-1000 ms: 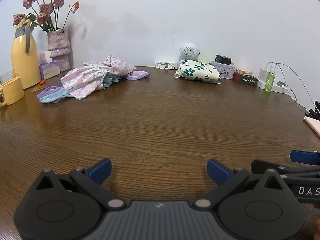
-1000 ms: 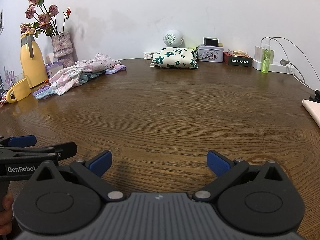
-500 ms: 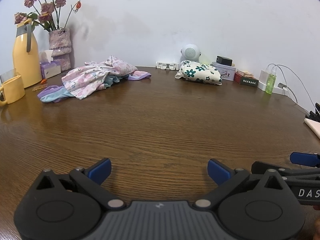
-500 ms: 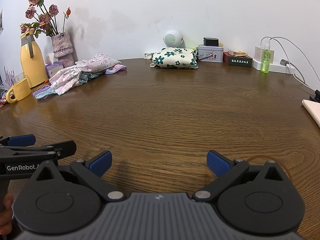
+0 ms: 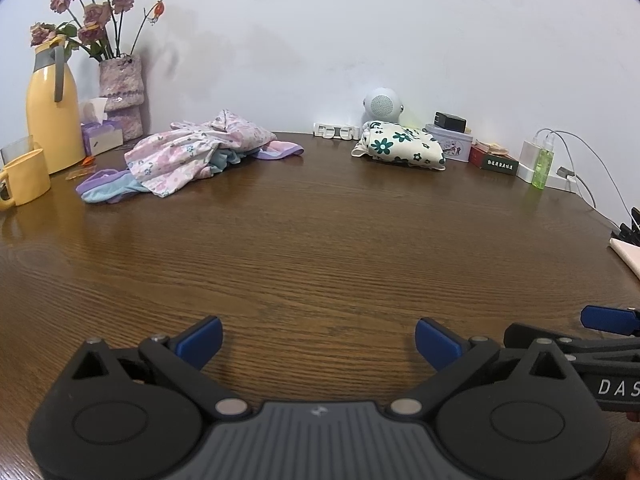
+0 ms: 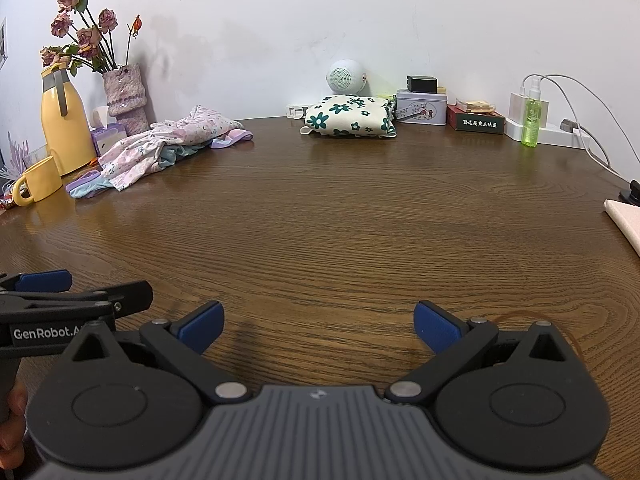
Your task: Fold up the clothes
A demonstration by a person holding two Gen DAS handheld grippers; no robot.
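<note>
My left gripper (image 5: 318, 342) has its blue-padded fingers (image 5: 200, 340) spread wide with nothing between them, low over the bare brown table (image 5: 320, 240). My right gripper (image 6: 316, 326) is the same: fingers (image 6: 438, 326) wide apart, empty, just above the wood. The two sit side by side; from the left wrist view the right one's blue tip shows at the right edge, and from the right wrist view the left one's body shows at the left edge, with part of a hand (image 6: 12, 428) under it.

Well ahead of me, at the far left of the table, lies the loose heap of clothes (image 5: 196, 152): a pink floral piece rumpled on top, pale blue and lilac cloth spilling out beneath it toward me and to the right. At the far middle, near the wall, sits a folded white garment with dark green flowers (image 5: 402, 150), apart from the heap.

Left of the heap I see a yellow jug (image 5: 50, 108), a yellow mug (image 5: 26, 178), a tissue box (image 5: 102, 136) and a vase of dried roses (image 5: 120, 94). Behind the folded garment stands a round white speaker (image 5: 382, 104); to its right a tin (image 5: 452, 146), a dark box (image 5: 496, 162) and a green spray bottle (image 5: 542, 168).
</note>
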